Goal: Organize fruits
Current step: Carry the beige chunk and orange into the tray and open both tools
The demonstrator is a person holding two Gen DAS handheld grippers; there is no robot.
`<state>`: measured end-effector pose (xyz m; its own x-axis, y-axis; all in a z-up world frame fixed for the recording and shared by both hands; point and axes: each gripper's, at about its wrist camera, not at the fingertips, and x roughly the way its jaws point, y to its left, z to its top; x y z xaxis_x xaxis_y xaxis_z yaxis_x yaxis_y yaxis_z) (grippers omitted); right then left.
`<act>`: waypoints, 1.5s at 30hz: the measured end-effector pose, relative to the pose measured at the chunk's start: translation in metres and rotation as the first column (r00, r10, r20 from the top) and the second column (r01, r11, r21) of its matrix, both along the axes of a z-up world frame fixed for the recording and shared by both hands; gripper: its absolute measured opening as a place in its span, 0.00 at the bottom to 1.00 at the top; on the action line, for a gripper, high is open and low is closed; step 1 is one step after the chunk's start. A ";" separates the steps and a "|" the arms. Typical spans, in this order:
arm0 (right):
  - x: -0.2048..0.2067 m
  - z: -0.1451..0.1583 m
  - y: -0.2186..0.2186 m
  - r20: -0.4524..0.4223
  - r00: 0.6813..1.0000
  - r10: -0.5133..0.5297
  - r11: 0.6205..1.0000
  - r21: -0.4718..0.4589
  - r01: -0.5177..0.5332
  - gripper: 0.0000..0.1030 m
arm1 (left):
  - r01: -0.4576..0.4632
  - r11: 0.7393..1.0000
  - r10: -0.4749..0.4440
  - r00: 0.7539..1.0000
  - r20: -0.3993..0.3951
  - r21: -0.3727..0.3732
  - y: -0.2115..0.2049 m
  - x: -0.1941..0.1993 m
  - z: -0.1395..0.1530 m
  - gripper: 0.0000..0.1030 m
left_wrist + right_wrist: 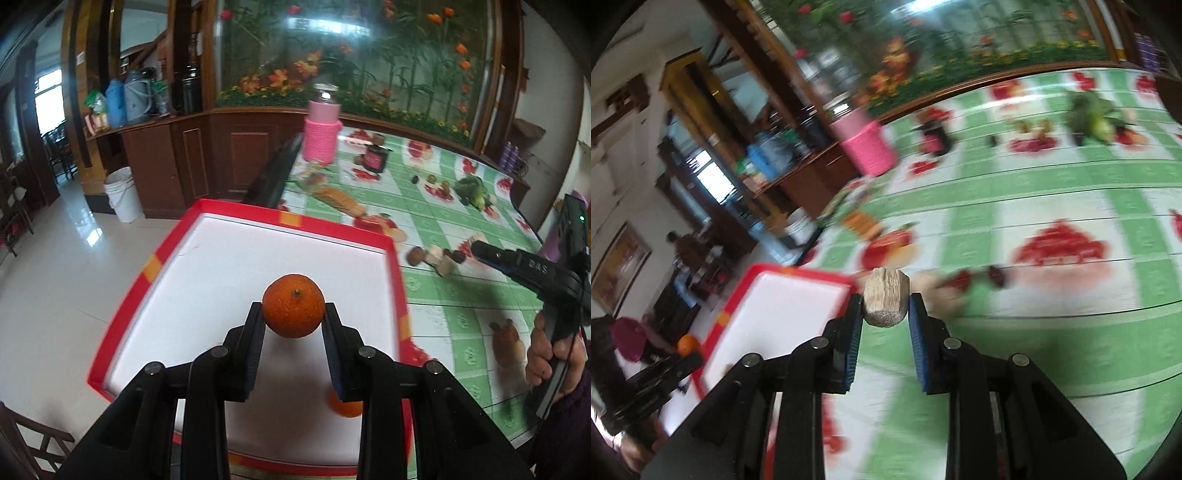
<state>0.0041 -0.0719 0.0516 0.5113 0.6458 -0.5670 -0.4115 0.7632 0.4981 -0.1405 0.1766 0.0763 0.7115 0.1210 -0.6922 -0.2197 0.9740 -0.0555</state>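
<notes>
Two grippers each carry something: the left gripper [293, 314] has its fingers clamped on an orange [293, 305] above the red-rimmed tray [236, 210]; right gripper [885, 308], over the counter [1052, 332], pinches a pale chunk [885, 302].

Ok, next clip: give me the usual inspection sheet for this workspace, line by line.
Surface: table under a green checked, fruit-print cloth.
Job's things: orange held above the red-rimmed tray; second orange lying in the tray; beige ridged piece held over the cloth.
Clutter: pink knitted bottle, dark jar, biscuit strip, green vegetables, small loose fruit pieces.
Grippers: left gripper shut on the orange; right gripper shut on the beige piece.
Cables: thin cable by the right handle.
Surroundings: flower mural, wooden cabinets, white bucket, tiled floor; right view motion-blurred.
</notes>
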 end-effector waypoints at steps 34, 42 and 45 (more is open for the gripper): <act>-0.054 -0.031 0.214 -0.110 0.928 0.356 0.880 -0.295 -0.372 0.27 | -0.059 0.997 0.050 0.987 -0.152 -0.055 0.079 0.021 -0.053 0.30; -0.049 -0.030 0.203 -0.121 0.931 0.344 0.899 -0.243 -0.363 0.45 | -0.076 0.996 0.069 0.985 -0.156 -0.044 0.078 0.019 -0.051 0.49; -0.047 -0.025 0.192 -0.110 0.932 0.345 0.916 -0.179 -0.360 0.47 | -0.092 0.995 0.084 0.984 -0.156 -0.045 0.079 0.015 -0.050 0.50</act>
<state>-0.0426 0.1203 0.0265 0.2223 0.6507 -0.7261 -0.6389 0.6597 0.3957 -0.1252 0.2559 0.0262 0.5845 0.1392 -0.7993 -0.3140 0.9472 -0.0646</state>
